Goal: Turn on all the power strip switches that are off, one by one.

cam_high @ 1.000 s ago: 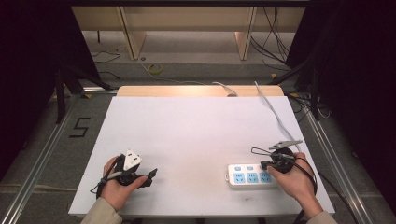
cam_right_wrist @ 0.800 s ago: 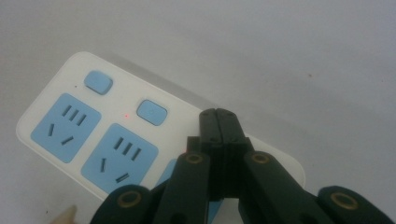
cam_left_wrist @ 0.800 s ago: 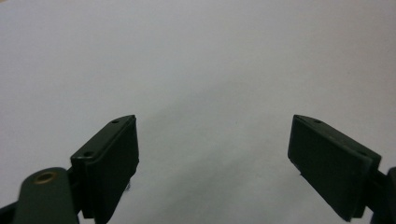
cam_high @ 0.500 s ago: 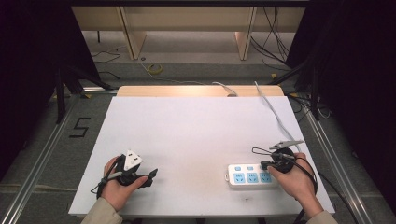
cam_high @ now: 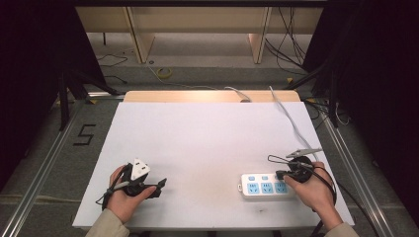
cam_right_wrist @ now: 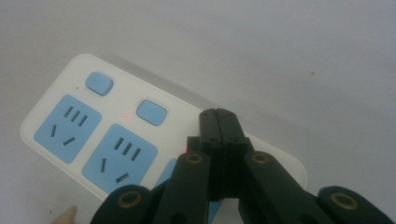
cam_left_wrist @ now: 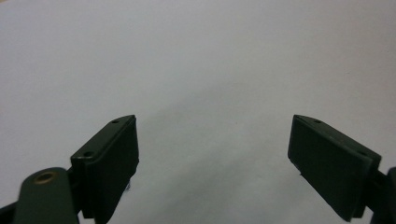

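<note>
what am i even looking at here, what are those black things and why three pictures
A person sits at a white table holding a hand-held two-jaw gripper in each hand. The high view looks down from above. The other two come from cameras riding on the grippers.

The left gripper has its jaws wide open over bare table, holding nothing.

The right gripper has its jaws shut together, tips over a white power strip with blue sockets and buttons, near a button. Whether it touches is unclear. It holds nothing.

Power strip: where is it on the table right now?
In the high view, the power strip lies near the table's front right edge, directly under the shut right hand-held gripper.
</note>
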A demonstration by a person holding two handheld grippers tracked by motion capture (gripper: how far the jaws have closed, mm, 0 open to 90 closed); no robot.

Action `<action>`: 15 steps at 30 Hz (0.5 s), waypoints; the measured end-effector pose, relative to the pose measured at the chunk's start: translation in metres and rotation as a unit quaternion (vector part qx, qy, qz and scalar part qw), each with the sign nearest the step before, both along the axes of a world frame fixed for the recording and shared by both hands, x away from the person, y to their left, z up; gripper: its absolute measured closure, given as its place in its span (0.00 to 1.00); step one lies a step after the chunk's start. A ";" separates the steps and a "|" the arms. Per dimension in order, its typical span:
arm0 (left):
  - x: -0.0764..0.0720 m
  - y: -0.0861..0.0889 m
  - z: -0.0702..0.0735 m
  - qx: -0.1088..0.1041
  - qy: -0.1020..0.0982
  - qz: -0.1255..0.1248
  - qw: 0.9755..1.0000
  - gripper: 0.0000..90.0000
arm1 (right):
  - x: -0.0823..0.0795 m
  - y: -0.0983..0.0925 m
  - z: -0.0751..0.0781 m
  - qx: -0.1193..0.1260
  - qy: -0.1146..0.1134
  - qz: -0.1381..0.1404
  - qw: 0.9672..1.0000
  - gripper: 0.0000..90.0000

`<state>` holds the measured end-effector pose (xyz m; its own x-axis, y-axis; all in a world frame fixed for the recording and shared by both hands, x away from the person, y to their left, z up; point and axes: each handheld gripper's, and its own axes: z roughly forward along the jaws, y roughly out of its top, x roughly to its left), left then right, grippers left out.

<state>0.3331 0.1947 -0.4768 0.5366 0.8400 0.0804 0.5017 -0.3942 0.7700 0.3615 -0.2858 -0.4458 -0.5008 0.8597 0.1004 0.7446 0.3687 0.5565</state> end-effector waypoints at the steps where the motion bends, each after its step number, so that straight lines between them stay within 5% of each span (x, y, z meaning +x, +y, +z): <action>1: 0.000 0.000 0.000 0.001 -0.001 -0.001 1.000 0.18 | 0.000 0.000 0.000 0.002 0.000 0.000 1.000 1.00; 15: 0.000 0.001 0.000 0.001 -0.001 0.000 1.000 0.18 | -0.001 0.000 0.004 0.003 -0.010 0.001 1.000 1.00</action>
